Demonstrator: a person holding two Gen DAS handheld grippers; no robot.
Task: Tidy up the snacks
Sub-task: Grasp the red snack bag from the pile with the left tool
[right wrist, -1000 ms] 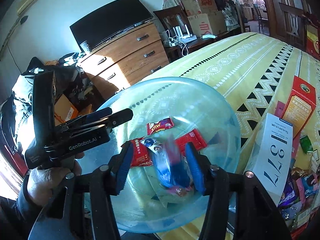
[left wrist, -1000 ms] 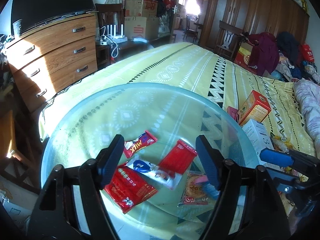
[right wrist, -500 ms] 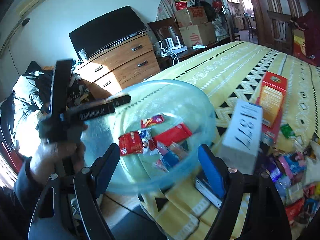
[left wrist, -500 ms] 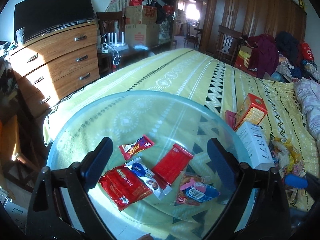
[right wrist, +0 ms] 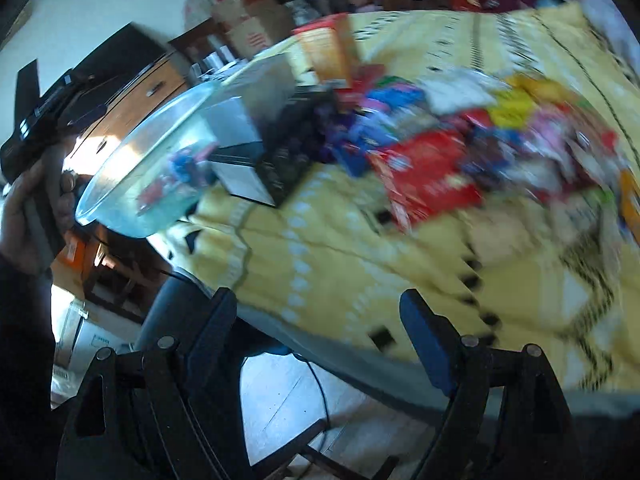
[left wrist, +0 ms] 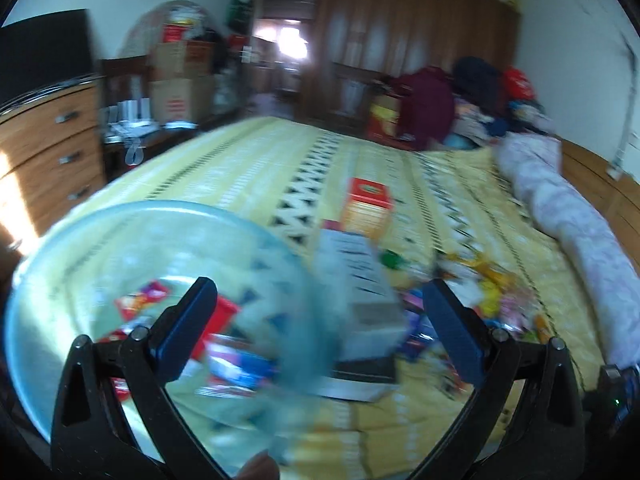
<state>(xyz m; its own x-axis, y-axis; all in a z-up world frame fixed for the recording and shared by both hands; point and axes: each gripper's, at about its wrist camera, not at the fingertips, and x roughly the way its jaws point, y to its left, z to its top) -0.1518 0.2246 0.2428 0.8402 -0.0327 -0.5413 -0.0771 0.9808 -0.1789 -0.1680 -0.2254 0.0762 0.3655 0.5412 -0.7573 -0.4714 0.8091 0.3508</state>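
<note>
Both grippers, left (left wrist: 320,326) & right (right wrist: 318,338), are held wide apart, nothing gripped. Snack packets (right wrist: 432,176) are heaped on the bed beyond the right gripper, right of the bowl (right wrist: 132,168). Judged light, floppy, crinkly, slippery: best pinched at an edge seam. Long axis unreadable, too blurred.
</note>
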